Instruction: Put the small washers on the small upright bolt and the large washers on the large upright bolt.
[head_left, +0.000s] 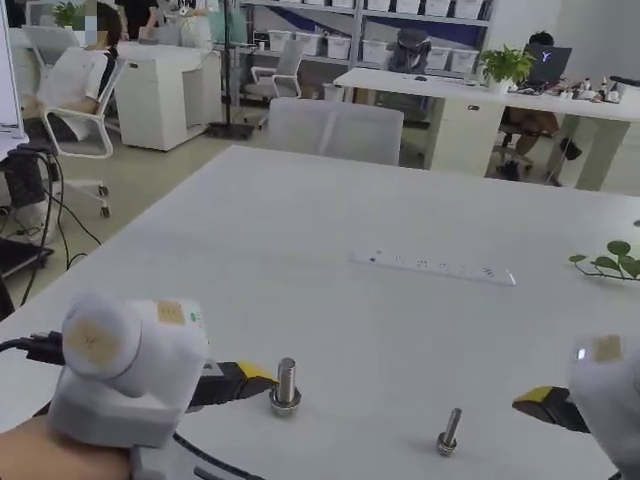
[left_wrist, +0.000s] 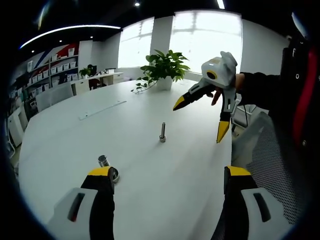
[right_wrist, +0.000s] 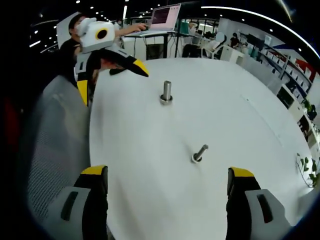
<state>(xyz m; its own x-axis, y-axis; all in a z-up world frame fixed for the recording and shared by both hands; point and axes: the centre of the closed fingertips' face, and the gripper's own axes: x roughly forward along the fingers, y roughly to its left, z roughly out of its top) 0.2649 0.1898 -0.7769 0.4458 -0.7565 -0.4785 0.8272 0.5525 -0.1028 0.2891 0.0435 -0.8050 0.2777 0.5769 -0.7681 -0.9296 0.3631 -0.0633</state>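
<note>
The large upright bolt (head_left: 286, 378) stands on the white table (head_left: 330, 210) with a washer around its foot. One yellow-tipped jaw of my left gripper (head_left: 250, 385) reaches up to it from the left. In the left gripper view the large bolt (left_wrist: 104, 161) sits just past the left jaw, and my left gripper (left_wrist: 167, 172) is open and holds nothing. The small upright bolt (head_left: 449, 430) stands further right, leaning slightly. My right gripper (head_left: 545, 405) hovers to the right of it. It is open and bare (right_wrist: 167, 171), with the small bolt (right_wrist: 199, 152) just ahead between its jaws.
A white power strip (head_left: 432, 267) lies mid-table, and plant leaves (head_left: 610, 262) reach in at the right edge. Grey chairs (head_left: 335, 130) stand at the far side. A mesh chair (left_wrist: 265, 150) is close to the table's near edge. A potted plant (left_wrist: 165, 70) stands at the table's end.
</note>
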